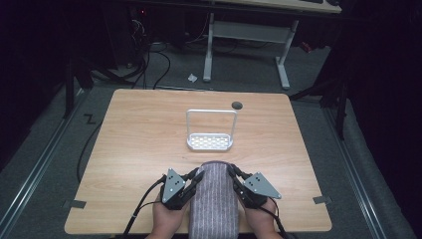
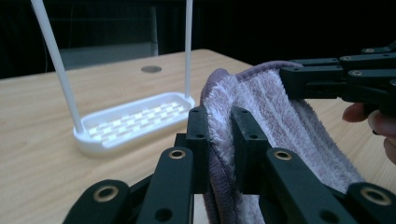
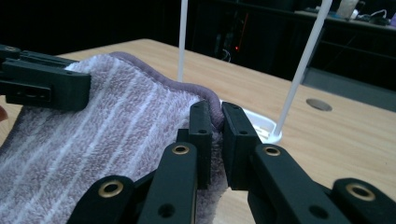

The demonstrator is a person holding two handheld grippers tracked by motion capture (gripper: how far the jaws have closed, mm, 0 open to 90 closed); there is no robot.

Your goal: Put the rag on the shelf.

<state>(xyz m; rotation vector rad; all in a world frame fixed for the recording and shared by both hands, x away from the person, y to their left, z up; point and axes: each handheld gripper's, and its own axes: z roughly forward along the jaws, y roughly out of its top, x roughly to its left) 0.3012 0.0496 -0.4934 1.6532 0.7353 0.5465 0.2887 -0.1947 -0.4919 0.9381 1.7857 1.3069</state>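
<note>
A mauve striped towel [image 1: 214, 199] hangs stretched between my two grippers near the table's front edge. My left gripper [image 1: 199, 175] is shut on the towel's far left corner; in the left gripper view the plush towel [image 2: 261, 107] is pinched between its pads [image 2: 219, 135]. My right gripper [image 1: 232, 172] is shut on the far right corner, and the right gripper view shows the towel's hem [image 3: 140, 121] clamped between the two jaws [image 3: 215, 126]. A white rack [image 1: 210, 130] with a tall hoop frame and slotted base stands just beyond the towel, at mid-table.
The wooden table [image 1: 139, 144] has a round grommet [image 1: 237, 105] at its far edge. Two pieces of grey tape [image 1: 74, 203] mark the front corners. Beyond the table stand a white-legged desk [image 1: 249, 45] and cables on the floor.
</note>
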